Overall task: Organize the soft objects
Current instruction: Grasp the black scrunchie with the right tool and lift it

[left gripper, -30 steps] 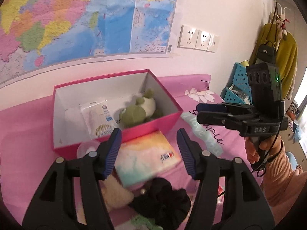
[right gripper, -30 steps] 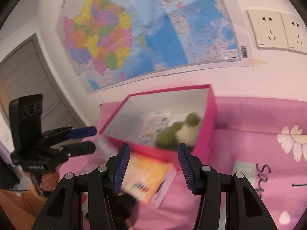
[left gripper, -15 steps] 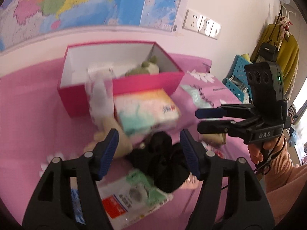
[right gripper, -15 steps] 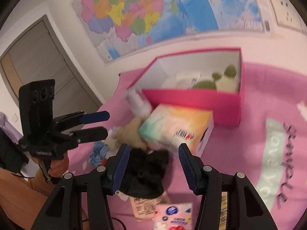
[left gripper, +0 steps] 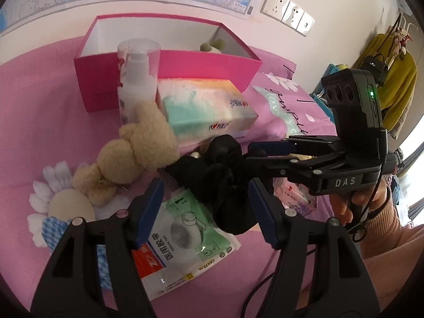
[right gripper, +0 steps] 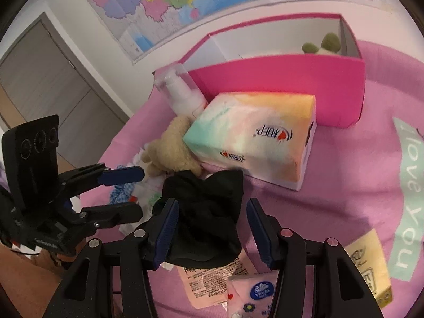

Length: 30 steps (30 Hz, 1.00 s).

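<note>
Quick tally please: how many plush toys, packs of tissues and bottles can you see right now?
Plush toys: 2, beige fluffy bear on the bedspread, green plush frog in the pink box.
Tissue packs: 2, pastel tissue box, small pink pocket pack.
Bottles: 1, clear-capped white pump bottle.
Total: 5

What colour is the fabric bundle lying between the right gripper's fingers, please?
Black. The fabric bundle shows best in the right wrist view.

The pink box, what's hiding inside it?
Inside the pink box only the green ears of a plush toy peek out above the front wall. The wall hides the toy's body and the box floor.
</note>
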### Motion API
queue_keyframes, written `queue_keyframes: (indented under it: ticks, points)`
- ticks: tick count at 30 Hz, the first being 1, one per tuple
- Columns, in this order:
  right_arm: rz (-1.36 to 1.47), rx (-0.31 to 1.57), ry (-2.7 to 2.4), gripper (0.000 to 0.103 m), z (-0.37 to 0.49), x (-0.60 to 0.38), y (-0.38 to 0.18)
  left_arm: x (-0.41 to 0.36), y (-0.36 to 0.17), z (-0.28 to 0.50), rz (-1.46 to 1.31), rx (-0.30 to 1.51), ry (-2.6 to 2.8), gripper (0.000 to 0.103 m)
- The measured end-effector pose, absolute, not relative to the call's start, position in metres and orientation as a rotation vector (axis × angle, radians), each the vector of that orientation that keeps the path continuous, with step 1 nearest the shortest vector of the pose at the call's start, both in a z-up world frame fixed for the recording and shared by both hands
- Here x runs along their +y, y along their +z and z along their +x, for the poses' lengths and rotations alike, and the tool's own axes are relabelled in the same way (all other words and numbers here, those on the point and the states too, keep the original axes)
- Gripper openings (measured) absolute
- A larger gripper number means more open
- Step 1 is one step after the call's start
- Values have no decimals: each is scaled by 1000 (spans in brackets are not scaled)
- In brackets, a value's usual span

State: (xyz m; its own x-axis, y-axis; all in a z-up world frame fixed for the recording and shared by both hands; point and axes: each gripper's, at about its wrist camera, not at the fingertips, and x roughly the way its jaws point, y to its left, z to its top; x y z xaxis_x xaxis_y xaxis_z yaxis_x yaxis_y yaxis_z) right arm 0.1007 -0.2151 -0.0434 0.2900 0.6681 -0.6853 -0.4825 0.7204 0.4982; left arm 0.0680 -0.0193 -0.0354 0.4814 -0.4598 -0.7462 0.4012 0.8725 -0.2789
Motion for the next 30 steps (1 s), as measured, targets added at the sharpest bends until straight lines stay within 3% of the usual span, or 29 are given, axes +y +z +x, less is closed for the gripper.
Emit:
queue_keyframes:
  ticks: [13, 15, 17, 20, 24, 28, 30]
  points:
    - [236, 1058, 789, 53, 111, -201, -59, -25, -54, 81, -107, 1006, -589, 67]
    - [242, 1065, 791, 44, 112, -201, -61, -28, -56, 84, -116, 1021, -609, 67]
    - [235, 1066, 792, 29, 113, -198, -63, -31, -58, 85, -118, 1030, -621, 67]
    - [229, 1050, 793, 17, 111, -199, -61, -34, -61, 89, -126, 1045, -640, 68]
    - [231, 1015, 803, 13, 107, -205, -55, -37, -61, 92, -155, 1046, -666, 67]
    - [233, 975, 820, 12, 100, -207, -45, -41, -54, 91, -159, 1026, -678, 48]
    - [233, 953, 823, 12, 97, -210, -38, -41, -47, 89, -162, 1006, -688, 43]
